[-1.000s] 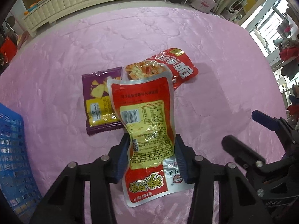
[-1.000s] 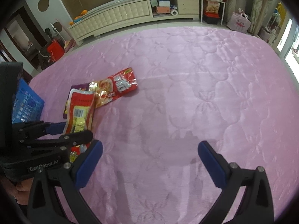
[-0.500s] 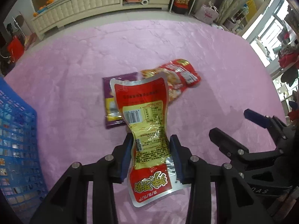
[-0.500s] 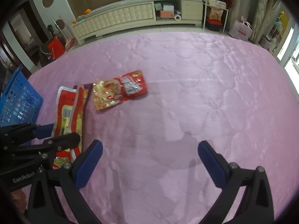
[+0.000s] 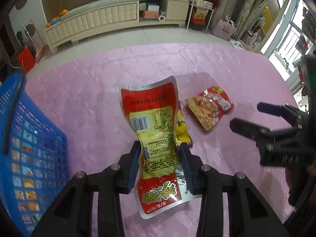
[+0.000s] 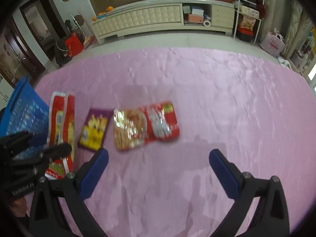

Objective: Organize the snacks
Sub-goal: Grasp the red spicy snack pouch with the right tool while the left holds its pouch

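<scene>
Since the earlier frames, the left gripper (image 5: 160,165) has carried the red-and-yellow snack pouch (image 5: 156,136) leftward, clear of the two packets it had overlapped, and the blue basket (image 5: 29,158) now fills more of the left side of the left wrist view. The left gripper is clamped on the pouch at its narrow middle, one blue pad on each side edge. The pouch is held above the pink quilted cover (image 5: 88,98), printed back with barcode facing the camera, its red end nearest the camera.

The purple-and-yellow packet (image 6: 94,129) lies flat on the cover, just right of the held pouch. In the left wrist view it is mostly hidden behind the pouch. The red noodle packet (image 6: 146,125) lies flat just beside the purple packet, on its right; whether they touch cannot be told because the view is blurred.

The right gripper (image 6: 158,169) is spread wide and holds nothing, on the near side of the two packets. The blue basket stands at the far left edge of the cover.
</scene>
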### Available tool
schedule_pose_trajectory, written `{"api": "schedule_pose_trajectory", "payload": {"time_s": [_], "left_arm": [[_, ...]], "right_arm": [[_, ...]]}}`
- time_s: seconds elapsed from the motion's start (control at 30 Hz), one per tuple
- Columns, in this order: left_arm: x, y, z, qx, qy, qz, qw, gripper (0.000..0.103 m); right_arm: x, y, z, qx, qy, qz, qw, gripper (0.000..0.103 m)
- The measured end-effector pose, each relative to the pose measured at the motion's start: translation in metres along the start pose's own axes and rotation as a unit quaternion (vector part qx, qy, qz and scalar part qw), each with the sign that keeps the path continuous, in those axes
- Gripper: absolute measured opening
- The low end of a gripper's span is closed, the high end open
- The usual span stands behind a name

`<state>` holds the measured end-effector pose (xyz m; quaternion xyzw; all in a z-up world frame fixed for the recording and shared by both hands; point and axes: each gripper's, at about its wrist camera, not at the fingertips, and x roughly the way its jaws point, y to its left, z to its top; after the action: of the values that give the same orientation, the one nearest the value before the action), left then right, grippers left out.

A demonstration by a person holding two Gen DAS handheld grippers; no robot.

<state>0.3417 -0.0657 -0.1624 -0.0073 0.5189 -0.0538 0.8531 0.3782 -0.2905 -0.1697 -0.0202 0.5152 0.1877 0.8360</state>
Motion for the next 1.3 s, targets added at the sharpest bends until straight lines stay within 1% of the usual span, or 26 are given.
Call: {"api": "schedule_pose_trajectory", "payload": {"time_s": [0.1,0.17,0.27,0.33,0.37,0.4,0.47,0.57,0.73,0.77,0.8,0.93,0.97,1.03,1.1,1.23,1.27,1.3], "left_arm": [[0.000,0.004,0.006,-0.006,-0.001,-0.001,1.0000,0.037],[0.000,0.004,0.006,-0.006,-0.001,0.003,1.0000,0.037],[0.001,0.003,0.005,-0.004,-0.004,0.007,1.0000,0.037],[0.003,0.001,0.006,-0.004,-0.006,0.023,0.9997,0.037],[0.002,-0.002,0.003,-0.002,-0.006,0.037,0.9993,0.037],[0.003,-0.003,0.003,0.001,-0.007,0.040,0.9992,0.037],[0.004,-0.004,0.002,0.001,-0.007,0.032,0.9995,0.037],[0.007,-0.008,0.004,0.006,-0.006,0.035,0.9993,0.037],[0.013,-0.006,0.011,-0.007,0.002,0.028,0.9996,0.037],[0.014,-0.005,0.010,-0.006,0.004,0.028,0.9996,0.037],[0.017,-0.004,0.014,-0.005,0.005,0.028,0.9996,0.037],[0.019,-0.005,0.017,-0.002,0.006,0.027,0.9996,0.037],[0.019,-0.005,0.016,-0.002,0.006,0.026,0.9996,0.037],[0.020,-0.007,0.015,-0.004,0.005,0.026,0.9997,0.037],[0.023,-0.006,0.014,-0.005,0.008,0.024,0.9997,0.037],[0.025,-0.005,0.015,-0.007,0.011,0.025,0.9996,0.037],[0.025,-0.005,0.015,-0.006,0.010,0.025,0.9996,0.037],[0.024,-0.005,0.015,-0.006,0.009,0.024,0.9997,0.037]], "right_arm": [[0.016,0.004,0.013,-0.024,0.020,-0.001,1.000,0.103],[0.031,0.003,0.019,-0.028,0.039,0.001,0.999,0.103],[0.041,0.011,0.025,-0.039,0.043,0.011,0.998,0.103],[0.047,0.018,0.026,-0.052,0.051,0.009,0.997,0.103],[0.052,0.021,0.027,-0.060,0.059,0.002,0.996,0.103],[0.057,0.024,0.027,-0.068,0.063,-0.008,0.996,0.103],[0.062,0.029,0.026,-0.087,0.062,-0.022,0.994,0.103],[0.065,0.036,0.024,-0.110,0.065,-0.036,0.991,0.103],[0.062,0.040,0.020,-0.139,0.047,-0.025,0.989,0.100],[0.061,0.039,0.018,-0.145,0.042,-0.021,0.988,0.097],[0.058,0.041,0.016,-0.153,0.035,-0.016,0.987,0.091],[0.052,0.043,0.012,-0.171,0.040,-0.006,0.984,0.083],[0.051,0.043,0.013,-0.176,0.044,-0.004,0.983,0.077],[0.051,0.045,0.014,-0.182,0.046,-0.002,0.982,0.071],[0.048,0.049,0.012,-0.190,0.042,0.003,0.981,0.059],[0.047,0.051,0.009,-0.181,0.038,0.000,0.983,0.056],[0.047,0.051,0.010,-0.180,0.036,-0.001,0.983,0.053],[0.046,0.052,0.008,-0.181,0.031,-0.006,0.983,0.048]]}}
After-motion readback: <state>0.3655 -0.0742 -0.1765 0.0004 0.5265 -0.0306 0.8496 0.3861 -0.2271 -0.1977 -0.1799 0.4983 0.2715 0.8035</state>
